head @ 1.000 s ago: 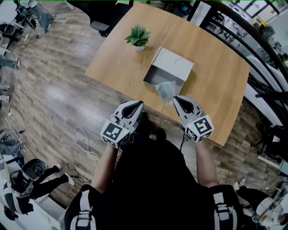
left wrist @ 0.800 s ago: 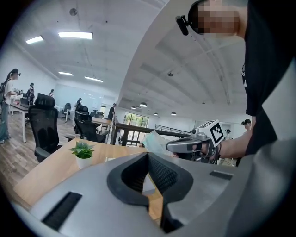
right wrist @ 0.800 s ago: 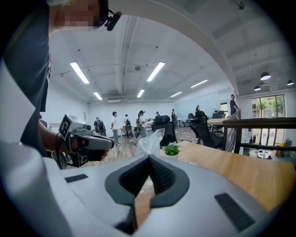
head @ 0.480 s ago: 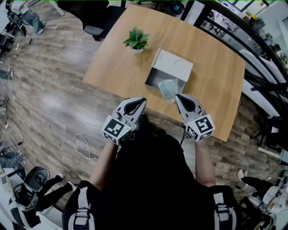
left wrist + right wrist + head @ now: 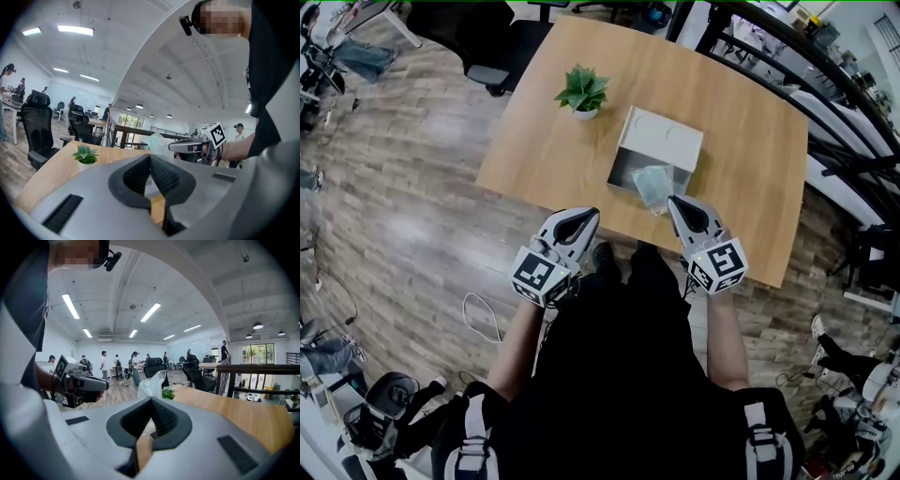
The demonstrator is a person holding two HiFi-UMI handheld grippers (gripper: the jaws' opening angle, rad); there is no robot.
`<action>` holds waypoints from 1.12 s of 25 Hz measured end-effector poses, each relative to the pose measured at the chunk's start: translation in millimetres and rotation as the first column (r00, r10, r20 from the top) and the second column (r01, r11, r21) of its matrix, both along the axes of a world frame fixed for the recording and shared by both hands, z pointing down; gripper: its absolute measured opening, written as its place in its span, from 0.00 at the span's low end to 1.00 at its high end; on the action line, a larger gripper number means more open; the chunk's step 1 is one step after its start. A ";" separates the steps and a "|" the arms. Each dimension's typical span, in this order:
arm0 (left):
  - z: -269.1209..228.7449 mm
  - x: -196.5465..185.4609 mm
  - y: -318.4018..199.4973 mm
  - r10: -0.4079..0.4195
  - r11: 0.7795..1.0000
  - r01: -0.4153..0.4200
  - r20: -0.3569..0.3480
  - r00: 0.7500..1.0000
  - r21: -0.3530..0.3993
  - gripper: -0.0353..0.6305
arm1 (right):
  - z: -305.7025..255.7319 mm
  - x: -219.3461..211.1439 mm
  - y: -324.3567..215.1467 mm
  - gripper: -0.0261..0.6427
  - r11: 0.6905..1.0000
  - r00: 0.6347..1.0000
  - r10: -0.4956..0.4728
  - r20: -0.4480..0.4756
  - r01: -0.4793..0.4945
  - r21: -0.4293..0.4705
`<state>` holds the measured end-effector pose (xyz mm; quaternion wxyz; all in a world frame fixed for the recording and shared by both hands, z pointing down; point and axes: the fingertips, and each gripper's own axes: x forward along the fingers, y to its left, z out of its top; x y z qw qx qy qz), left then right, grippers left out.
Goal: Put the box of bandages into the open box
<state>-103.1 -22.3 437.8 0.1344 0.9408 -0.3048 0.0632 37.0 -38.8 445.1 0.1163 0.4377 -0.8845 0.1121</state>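
Item: bandage pack [image 5: 651, 185], pinched in my right tongs [image 5: 674, 200], which were fully closed on it. I held it over the open box [image 5: 625, 172], at the 5 o'clock edge, for dropping in. My left tongs [image 5: 586, 215] hung closed and empty at 7 o'clock, clear of the bench [image 5: 741, 141].

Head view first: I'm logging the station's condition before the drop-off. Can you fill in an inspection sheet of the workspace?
Surface: wooden table, holding the box and a plant.
Job's things: open box sits on the table. The bagged bandage box hangs over the open box's near edge and is not yet inside.
Clutter: potted plant, upright, apart from the open box.
Grippers: right claw is shut on the plastic of the bagged bandage box. Left claw is shut with nothing in it, off the table's near edge.
Cables: white cable looped on the floor.
Surroundings: office chair by the table's far corner, dark railing, people standing in the distance.
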 end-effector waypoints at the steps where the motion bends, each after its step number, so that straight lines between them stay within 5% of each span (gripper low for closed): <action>1: 0.9 0.6 -1.7 0.006 1.000 -0.006 0.001 1.000 -0.001 0.09 | 0.7 2.2 -1.9 0.07 1.000 1.000 0.008 0.000 -0.008 -0.001; 28: 11.2 19.7 -74.1 -0.045 0.999 0.045 0.024 0.999 -0.019 0.09 | 50.4 21.8 -75.6 0.07 0.995 0.995 -0.065 -0.070 0.060 -0.077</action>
